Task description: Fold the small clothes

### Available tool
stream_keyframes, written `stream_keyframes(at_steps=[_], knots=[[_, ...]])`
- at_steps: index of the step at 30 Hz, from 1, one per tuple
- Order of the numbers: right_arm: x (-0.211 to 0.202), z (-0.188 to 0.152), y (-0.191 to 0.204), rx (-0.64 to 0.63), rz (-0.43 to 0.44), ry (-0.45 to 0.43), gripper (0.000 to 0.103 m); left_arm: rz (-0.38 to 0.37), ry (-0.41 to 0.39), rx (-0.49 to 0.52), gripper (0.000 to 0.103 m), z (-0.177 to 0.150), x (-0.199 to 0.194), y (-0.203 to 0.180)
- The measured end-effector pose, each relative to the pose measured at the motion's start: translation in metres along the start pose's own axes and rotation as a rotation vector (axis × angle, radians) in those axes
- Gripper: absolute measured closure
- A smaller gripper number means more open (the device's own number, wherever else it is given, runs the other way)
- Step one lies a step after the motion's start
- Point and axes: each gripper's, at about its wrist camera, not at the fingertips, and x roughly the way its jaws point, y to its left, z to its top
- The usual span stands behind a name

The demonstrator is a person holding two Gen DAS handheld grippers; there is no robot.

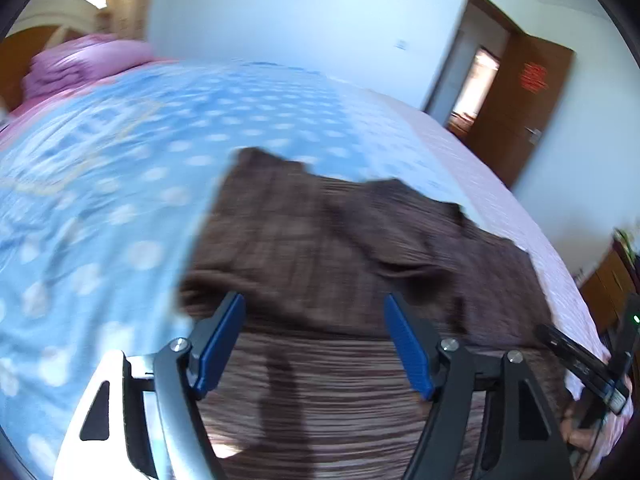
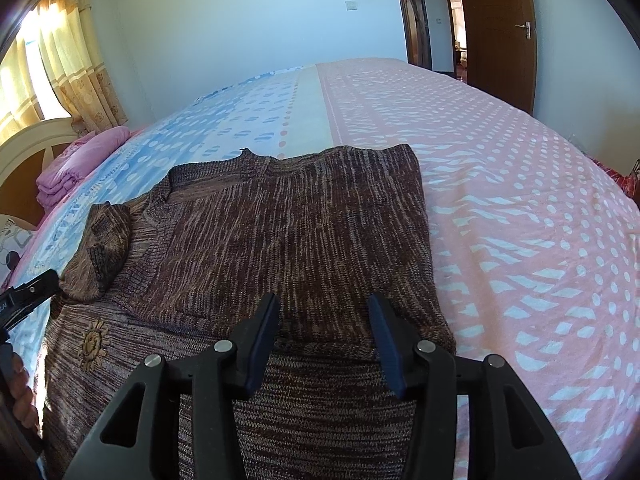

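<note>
A brown knitted sweater [image 2: 280, 232] lies flat on the bed, one side folded across its body, and a sleeve [image 2: 100, 248] is bunched on its left. A sun motif [image 2: 93, 342] shows near its lower left. My right gripper [image 2: 323, 298] hovers just over the near edge of the folded layer, its jaws apart and no fabric pinched between them. In the blurred left wrist view, my left gripper [image 1: 313, 298] stands wide open above the sweater [image 1: 320, 248] with nothing between its blue pads. Its fingertip [image 2: 36, 286] pokes in beside the sleeve.
The bed sheet is dotted, blue [image 2: 240, 128] on the left and pink [image 2: 520, 200] on the right. A folded pink blanket [image 2: 76, 168] lies by the headboard [image 2: 32, 140]. Curtains hang at far left; a brown door [image 2: 496, 32] stands beyond the bed.
</note>
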Motion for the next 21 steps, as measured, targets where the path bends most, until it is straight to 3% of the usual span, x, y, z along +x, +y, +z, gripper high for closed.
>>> stream_keyframes(at_steps=[2,3,5,6,12,16,18,19,21], knots=[[-0.008,0.005,0.011,-0.019,-0.030,-0.015,0.054,0.062,0.002,-0.048,0.028,-0.002,0.005,0.021],[-0.013,0.008,0.018,-0.022,0.009,-0.024,0.054,0.080,0.016,-0.083,0.028,-0.006,0.010,0.032],[-0.022,0.020,0.043,-0.051,0.100,-0.038,0.054,0.032,0.052,-0.172,0.028,-0.012,0.016,0.046],[-0.024,0.028,0.064,-0.098,0.133,-0.043,0.054,0.014,0.026,-0.200,0.028,-0.013,0.013,0.049],[0.001,0.053,0.188,-0.400,0.297,-0.003,0.047,-0.028,-0.004,-0.250,0.028,-0.020,0.009,0.058],[0.048,0.048,0.236,-0.522,0.310,0.107,0.047,-0.049,-0.017,-0.265,0.027,-0.022,0.010,0.059],[0.070,0.045,0.243,-0.550,0.242,0.140,0.048,-0.046,-0.017,-0.252,0.025,-0.019,0.010,0.059],[0.075,0.043,0.243,-0.552,0.214,0.148,0.051,-0.045,-0.017,-0.246,0.024,-0.019,0.010,0.057],[0.085,0.045,0.234,-0.499,0.221,0.177,0.070,-0.053,-0.020,-0.246,0.022,-0.019,0.010,0.059]])
